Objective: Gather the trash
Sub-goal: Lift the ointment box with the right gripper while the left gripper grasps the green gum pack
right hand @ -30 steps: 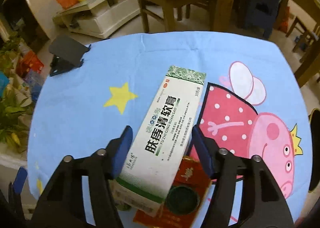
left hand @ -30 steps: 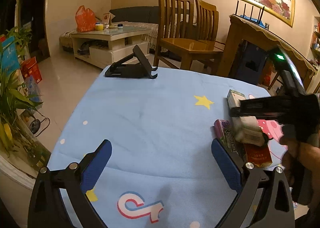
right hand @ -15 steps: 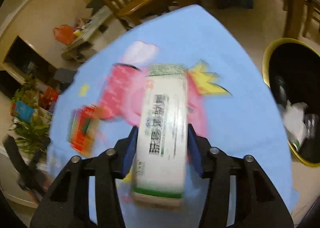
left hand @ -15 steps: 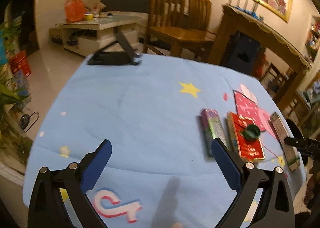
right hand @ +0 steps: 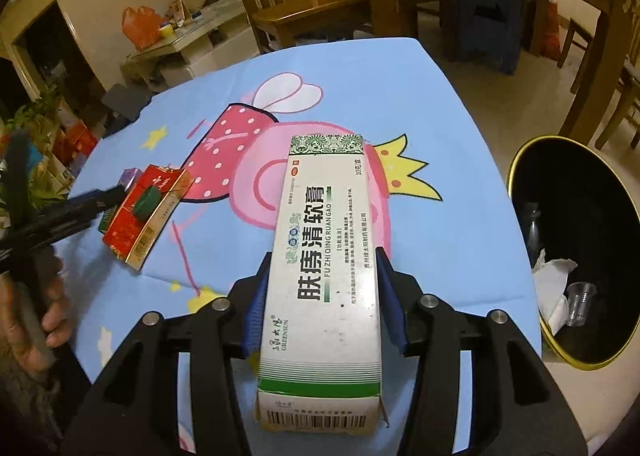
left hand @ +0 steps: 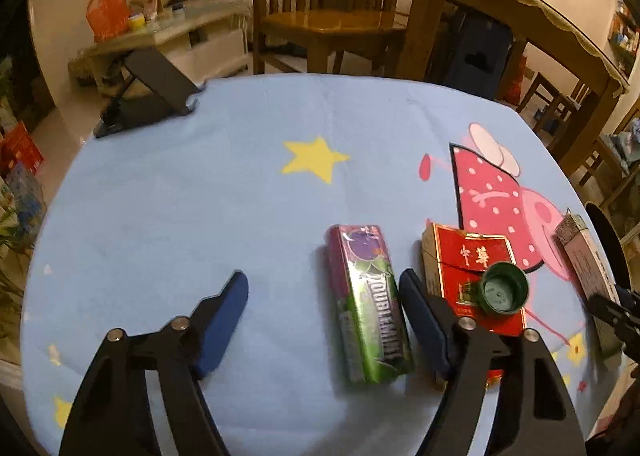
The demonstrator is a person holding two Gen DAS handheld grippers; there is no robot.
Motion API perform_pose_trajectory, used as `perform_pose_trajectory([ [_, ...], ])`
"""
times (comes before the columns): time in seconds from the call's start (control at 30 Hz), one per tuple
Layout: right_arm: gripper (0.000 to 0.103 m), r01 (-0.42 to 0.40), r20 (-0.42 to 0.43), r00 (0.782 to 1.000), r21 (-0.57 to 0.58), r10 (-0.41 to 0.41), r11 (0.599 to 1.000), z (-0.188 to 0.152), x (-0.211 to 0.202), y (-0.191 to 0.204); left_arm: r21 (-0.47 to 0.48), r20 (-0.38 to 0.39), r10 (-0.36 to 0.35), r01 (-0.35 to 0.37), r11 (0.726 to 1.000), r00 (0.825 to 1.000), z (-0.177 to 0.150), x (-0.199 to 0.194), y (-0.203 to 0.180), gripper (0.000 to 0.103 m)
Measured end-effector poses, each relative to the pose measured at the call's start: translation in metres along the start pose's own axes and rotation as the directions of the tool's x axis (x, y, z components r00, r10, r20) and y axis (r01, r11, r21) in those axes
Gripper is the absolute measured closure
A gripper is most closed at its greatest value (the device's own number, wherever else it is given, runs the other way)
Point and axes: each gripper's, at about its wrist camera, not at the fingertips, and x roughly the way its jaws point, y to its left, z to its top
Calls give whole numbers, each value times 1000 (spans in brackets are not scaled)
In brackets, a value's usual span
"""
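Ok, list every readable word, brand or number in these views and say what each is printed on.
"肤痔清软膏", "FU ZHI QING RUANGAO", "GREENSUN", "10克/盒": white and green box, clamped in the right gripper.
"DOUBLEMINT": green and purple gum pack.
"中华": red cigarette pack.
Box's small print and barcode digits: too small to read.

Bare blue cloth [left hand: 180, 207] leftward; cigarette pack [left hand: 472, 280] crowding right.

Soft matt cloth [left hand: 200, 195] covers my bench, printed and slightly creased. The gum pack [left hand: 370, 304] shines, foil-glossy. My ointment box [right hand: 326, 256] is smooth cardboard, faintly scuffed. The cigarette pack [left hand: 472, 276] looks glossy paper, the green cap [left hand: 502, 292] plastic; chairs [left hand: 332, 15] gleam, varnished wood.
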Motion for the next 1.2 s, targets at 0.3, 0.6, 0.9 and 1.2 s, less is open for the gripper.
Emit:
perform_pose_trajectory([
  [0.3, 55, -5, 7, 1000, 18, 5, 1000, 2, 1, -4, 7, 6, -18, 18, 1000, 1000, -17, -16, -3, 70],
  [0.6, 55, 31, 10, 999, -5, -31, 999, -3, 0, 1, 14, -16, -32, 32, 999, 999, -32, -29, 13, 66],
  [0.9, 55, 35, 9, 999, -12, -35, 999, -4, -1, 1, -10, -26, 110, -111, 994, 994, -37, -25, -7, 52],
  [1.2, 55, 37, 30, 999, -29, -36, 999, -4, -7, 3, -53, -1, 141, -141, 989, 990, -41, -34, -1, 74],
])
